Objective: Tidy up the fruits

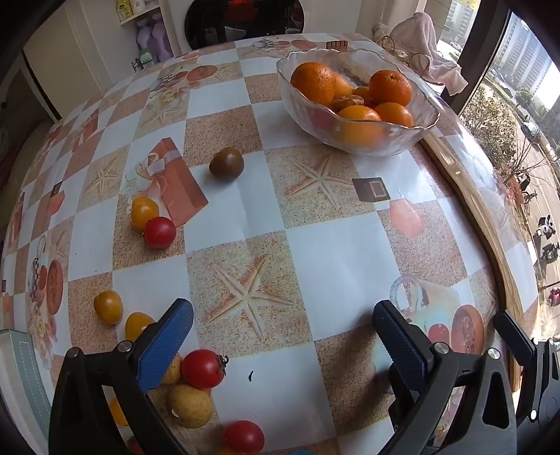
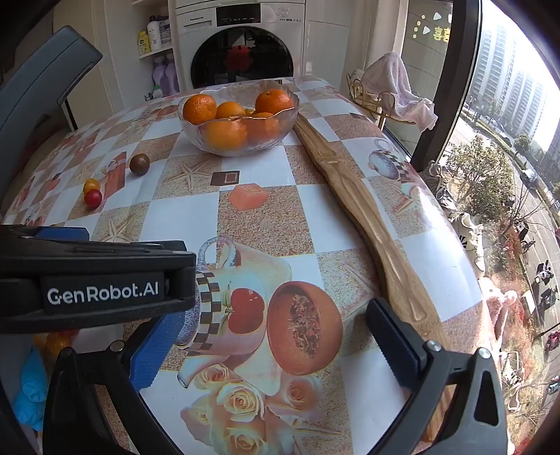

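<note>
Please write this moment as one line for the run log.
phase: before first pick | left gripper: open, empty | right gripper: open, empty | oranges: in glass bowl | tomatoes: loose on table

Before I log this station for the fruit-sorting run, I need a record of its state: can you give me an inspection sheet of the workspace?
Surface: table under a glossy checkered starfish-print tablecloth; long wooden board lies along its window side.
Job's things: clear glass bowl holds oranges; small red, yellow and dark brownish tomatoes lie loose on the cloth, left of the bowl.
Clutter: pink towel on a gold wire rack.
Grippers: left gripper open, empty, red tomato beside its left finger; right gripper open, empty.
Cables: nothing seen.
Surroundings: white washing machine, shelf of bottles, large window over a street.
</note>
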Demonstrator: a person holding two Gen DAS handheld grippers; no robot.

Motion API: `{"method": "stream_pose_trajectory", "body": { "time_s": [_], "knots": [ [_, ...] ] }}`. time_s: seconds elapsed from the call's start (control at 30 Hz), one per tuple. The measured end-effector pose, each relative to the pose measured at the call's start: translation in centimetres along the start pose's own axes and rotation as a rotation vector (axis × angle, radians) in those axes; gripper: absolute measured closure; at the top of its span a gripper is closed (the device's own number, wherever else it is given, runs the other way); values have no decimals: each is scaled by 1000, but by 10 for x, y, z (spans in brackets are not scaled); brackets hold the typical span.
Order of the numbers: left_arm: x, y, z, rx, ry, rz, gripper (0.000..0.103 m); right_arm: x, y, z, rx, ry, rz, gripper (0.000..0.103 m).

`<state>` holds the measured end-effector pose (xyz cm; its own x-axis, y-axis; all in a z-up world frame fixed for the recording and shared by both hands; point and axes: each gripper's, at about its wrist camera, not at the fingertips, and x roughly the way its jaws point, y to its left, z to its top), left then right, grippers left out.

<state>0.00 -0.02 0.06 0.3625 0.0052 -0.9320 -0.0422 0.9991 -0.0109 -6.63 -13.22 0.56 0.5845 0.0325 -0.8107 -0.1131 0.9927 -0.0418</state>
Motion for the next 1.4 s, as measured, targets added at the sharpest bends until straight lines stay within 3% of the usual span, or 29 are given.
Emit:
{"method": "stream_pose_trajectory", "body": {
  "time_s": [0.1,0.23,0.33,0.47,0.57,0.67,0.83,1.1,1.27,1.4],
  "knots": [
    [-5,-2,-3,45,32,3,0,3,-1,8,-19,87,11,0],
    [-55,10,-19,37,-102,-20,0,7,-2,17,-13,204,-36,0],
    [-100,40,-41,-13,-164,-80,0,-14,-13,14,17,208,-1,0],
    [-121,71,-67,-32,-49,-101,0,-38,-4,16,14,259,68,0],
    [-129,84,-98,10,41,-36,0,-54,7,7,-24,348,141,0],
    [-143,100,-128,2,113,14,0,-68,18,-8,-68,438,125,0],
    [-162,126,-159,-62,210,13,0,-93,30,-31,-66,540,127,0],
    [-209,159,-173,-101,180,12,0,-125,47,-37,-75,583,93,0],
    [-215,185,-182,-222,189,-19,0,-131,53,-38,-62,600,125,0],
    [-211,188,-185,-236,220,0,0,-131,60,-39,-76,629,155,0]
  ]
}}
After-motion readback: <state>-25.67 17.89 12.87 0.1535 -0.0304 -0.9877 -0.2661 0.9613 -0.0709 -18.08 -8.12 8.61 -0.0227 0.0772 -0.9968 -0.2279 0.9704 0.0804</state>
